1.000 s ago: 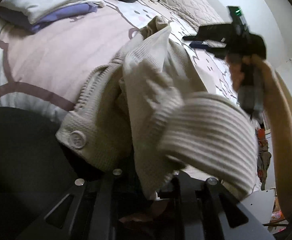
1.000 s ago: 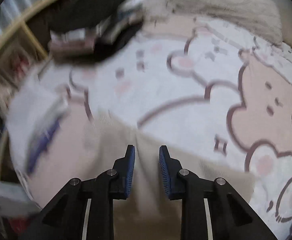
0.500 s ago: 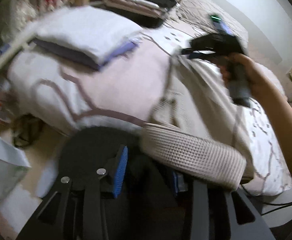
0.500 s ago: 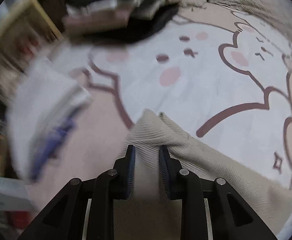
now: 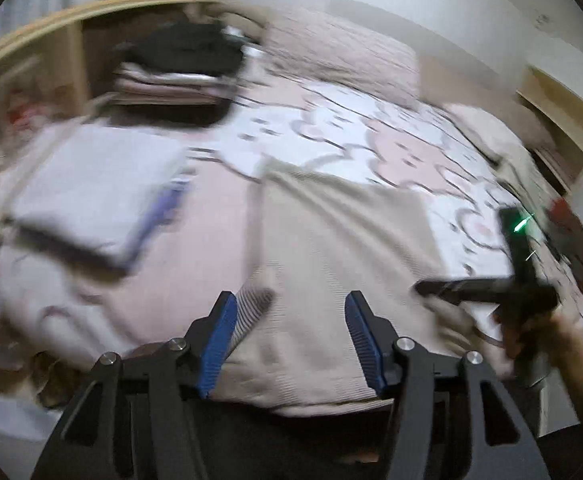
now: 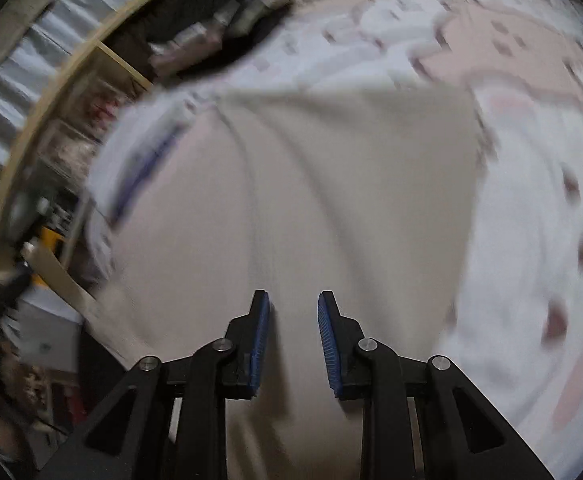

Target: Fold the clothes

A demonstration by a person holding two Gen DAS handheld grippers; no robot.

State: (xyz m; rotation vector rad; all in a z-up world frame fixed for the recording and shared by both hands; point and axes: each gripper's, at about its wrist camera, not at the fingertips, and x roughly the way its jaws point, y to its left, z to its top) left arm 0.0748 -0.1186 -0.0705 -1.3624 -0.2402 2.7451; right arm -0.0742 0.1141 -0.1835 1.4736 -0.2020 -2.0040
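A beige waffle-knit garment (image 5: 331, 248) lies spread flat on the bed, its near edge hanging over the bed's front edge; it also fills the middle of the right wrist view (image 6: 331, 200). My left gripper (image 5: 291, 320) is open and empty just above the garment's near edge. My right gripper (image 6: 293, 320) is open with a narrow gap and holds nothing, over the garment's near part. It shows in the left wrist view (image 5: 491, 292) at the garment's right side. Both views are motion-blurred.
The bedsheet (image 5: 351, 132) has a pink and white bear print. A folded white and purple stack (image 5: 91, 192) lies at the left. A pile of dark and pale folded clothes (image 5: 179, 68) sits at the far left by a wooden shelf (image 6: 51, 92). A pillow (image 5: 339, 56) is at the head.
The garment went from bunched and held up in both grippers to spread flat on the bed. Both grippers have opened and let go, and the right one has moved to the garment's near right.
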